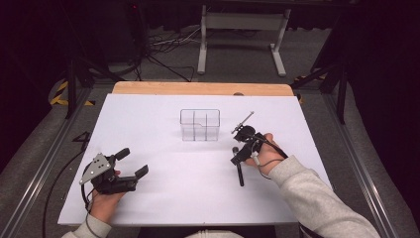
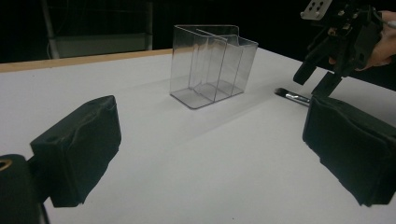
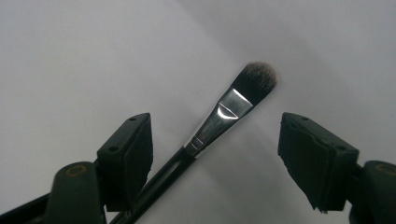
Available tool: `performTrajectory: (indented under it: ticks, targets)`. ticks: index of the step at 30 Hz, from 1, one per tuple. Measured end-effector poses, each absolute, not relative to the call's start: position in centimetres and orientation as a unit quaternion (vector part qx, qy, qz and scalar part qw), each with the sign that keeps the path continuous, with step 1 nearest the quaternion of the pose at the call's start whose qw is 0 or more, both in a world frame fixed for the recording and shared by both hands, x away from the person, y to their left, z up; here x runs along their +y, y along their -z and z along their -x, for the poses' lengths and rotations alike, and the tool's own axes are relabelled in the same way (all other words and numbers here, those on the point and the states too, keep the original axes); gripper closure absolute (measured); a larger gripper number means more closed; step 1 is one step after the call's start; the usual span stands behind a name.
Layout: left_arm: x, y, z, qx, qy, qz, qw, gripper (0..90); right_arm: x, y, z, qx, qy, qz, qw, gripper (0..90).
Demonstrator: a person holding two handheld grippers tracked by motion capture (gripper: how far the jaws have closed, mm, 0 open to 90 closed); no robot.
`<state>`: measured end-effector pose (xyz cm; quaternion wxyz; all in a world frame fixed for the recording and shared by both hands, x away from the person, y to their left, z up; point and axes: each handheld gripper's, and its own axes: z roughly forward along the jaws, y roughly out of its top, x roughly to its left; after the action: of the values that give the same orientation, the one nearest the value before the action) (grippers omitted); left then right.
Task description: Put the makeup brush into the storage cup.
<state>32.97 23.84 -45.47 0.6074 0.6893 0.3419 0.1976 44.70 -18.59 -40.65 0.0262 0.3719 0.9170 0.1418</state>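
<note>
A makeup brush (image 3: 233, 105) with dark bristles, a silver ferrule and a black handle lies flat on the white table. My right gripper (image 3: 215, 154) hangs just above it, open, one jaw on either side of the ferrule and neither touching it. From above, the brush (image 1: 239, 172) lies at the right of centre under the right gripper (image 1: 239, 154). A clear plastic organiser (image 1: 200, 125) with dividers stands at the table's middle. My left gripper (image 1: 132, 162) rests open at the front left, holding nothing. The left gripper view has the organiser (image 2: 212, 65) and the brush (image 2: 292, 95) ahead of it.
A thin silver-handled tool (image 1: 243, 121) lies slanted just right of the organiser, behind the right hand. The white table (image 1: 163, 198) has a wooden strip along its far edge. Cables and a white stand are on the floor beyond.
</note>
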Motion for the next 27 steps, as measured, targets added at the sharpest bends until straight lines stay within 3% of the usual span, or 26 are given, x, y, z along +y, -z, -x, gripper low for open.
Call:
performTrajectory:
  ticks: [27]
  targets:
    - [23.9,45.5,-33.0,0.346,-0.192,-0.685,0.612,5.1,-18.1,41.9,-45.2,0.915,-0.111,-0.386,0.024,53.7]
